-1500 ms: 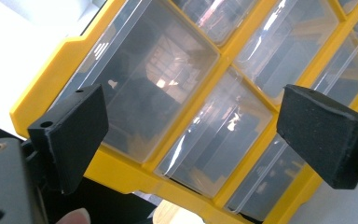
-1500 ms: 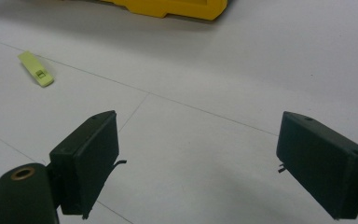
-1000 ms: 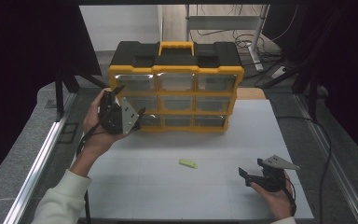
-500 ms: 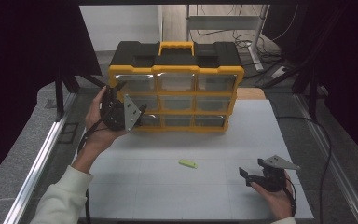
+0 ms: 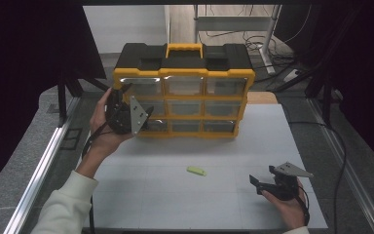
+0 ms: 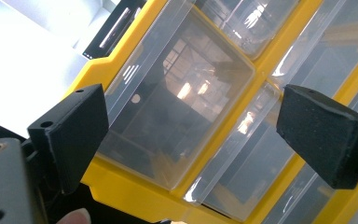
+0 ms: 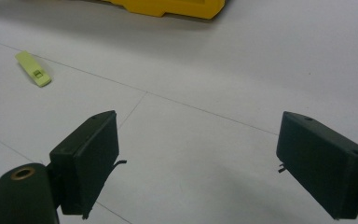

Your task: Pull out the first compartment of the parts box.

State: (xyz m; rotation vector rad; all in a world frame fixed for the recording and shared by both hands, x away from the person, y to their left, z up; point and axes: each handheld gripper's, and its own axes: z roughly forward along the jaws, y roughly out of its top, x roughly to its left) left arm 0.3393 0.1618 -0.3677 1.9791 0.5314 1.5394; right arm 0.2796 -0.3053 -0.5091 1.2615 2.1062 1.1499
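At the far edge of the white table (image 5: 175, 195), the left gripper (image 5: 143, 117), jaws spread wide, hovers before the left column of clear plastic drawers (image 6: 177, 107) in a yellow-and-black organiser cabinet (image 5: 185, 92), which stands upright, long side along that edge. The right gripper (image 5: 265, 183), also open, rests near the front right corner. A small lime-green plastic clip (image 5: 196, 171) lies mid-table. No lettering is legible.

- The organiser (image 5: 182, 92) has a glossy yellow plastic frame.
- Its drawers (image 6: 177, 98) are clear, shiny plastic that catches reflections.
- The tongs (image 7: 214, 163) carry matt black, slightly rough pads.
- The white surface (image 5: 141, 195) looks smooth and matt.
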